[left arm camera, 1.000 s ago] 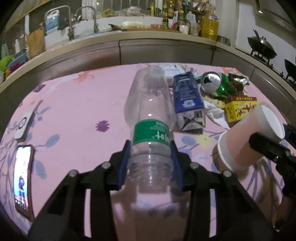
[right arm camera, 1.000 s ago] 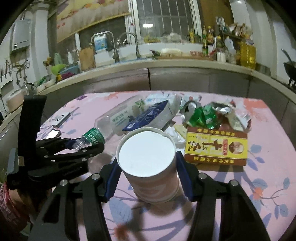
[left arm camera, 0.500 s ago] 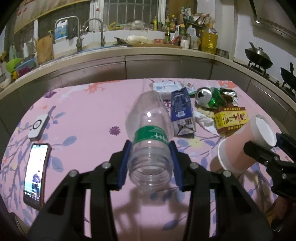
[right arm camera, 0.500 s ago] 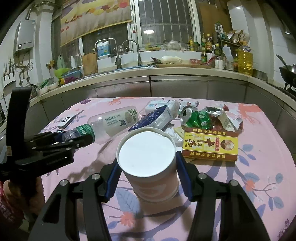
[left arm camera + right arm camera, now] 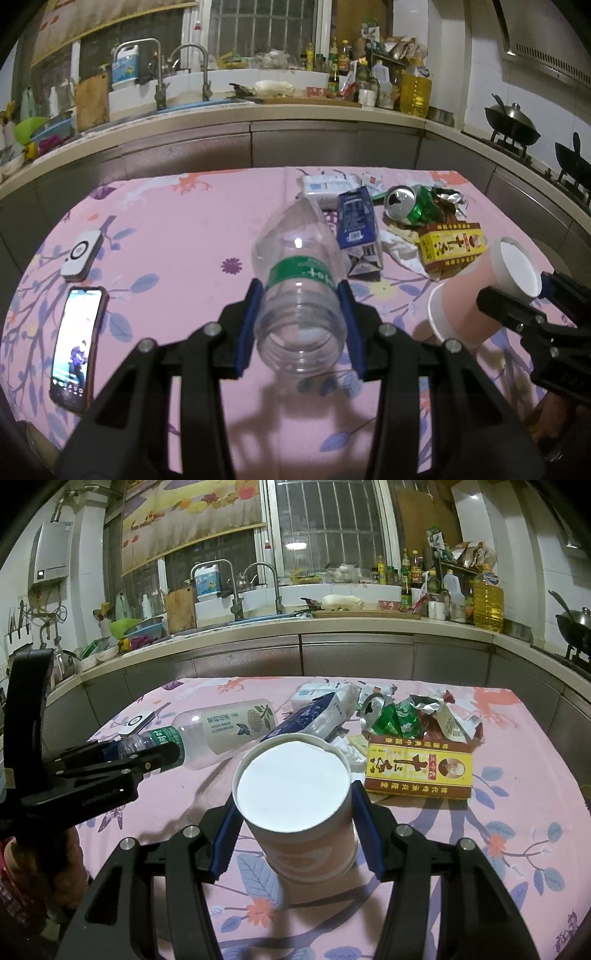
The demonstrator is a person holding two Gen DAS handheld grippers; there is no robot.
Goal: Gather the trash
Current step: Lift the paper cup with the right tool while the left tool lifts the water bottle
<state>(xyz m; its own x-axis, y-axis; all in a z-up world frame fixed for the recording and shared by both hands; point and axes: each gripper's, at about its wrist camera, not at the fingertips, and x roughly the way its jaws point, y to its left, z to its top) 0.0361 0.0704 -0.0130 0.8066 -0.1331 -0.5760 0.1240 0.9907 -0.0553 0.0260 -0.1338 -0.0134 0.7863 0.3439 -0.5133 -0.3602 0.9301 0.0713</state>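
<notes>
Left gripper [image 5: 299, 328] pinches the clear plastic bottle [image 5: 297, 273] near its green label, open mouth toward the camera, centre of frame, lifted off the pink floral tablecloth [image 5: 177, 236]. Right gripper [image 5: 291, 823] clamps the pink paper cup [image 5: 295, 801], lower centre of its view, white base facing the lens. Upper right of the left view: blue carton [image 5: 357, 219], crushed green can [image 5: 410, 206], yellow box [image 5: 450, 245]. Phone [image 5: 77, 347] lies lower left.

A table under a pink flowered cloth [image 5: 177, 236] carries a lit phone [image 5: 77, 347] and white remote [image 5: 81, 251] at the left, and a blue carton [image 5: 356, 218], crushed green can [image 5: 410, 205] and yellow box [image 5: 450, 245] heaped far right.
</notes>
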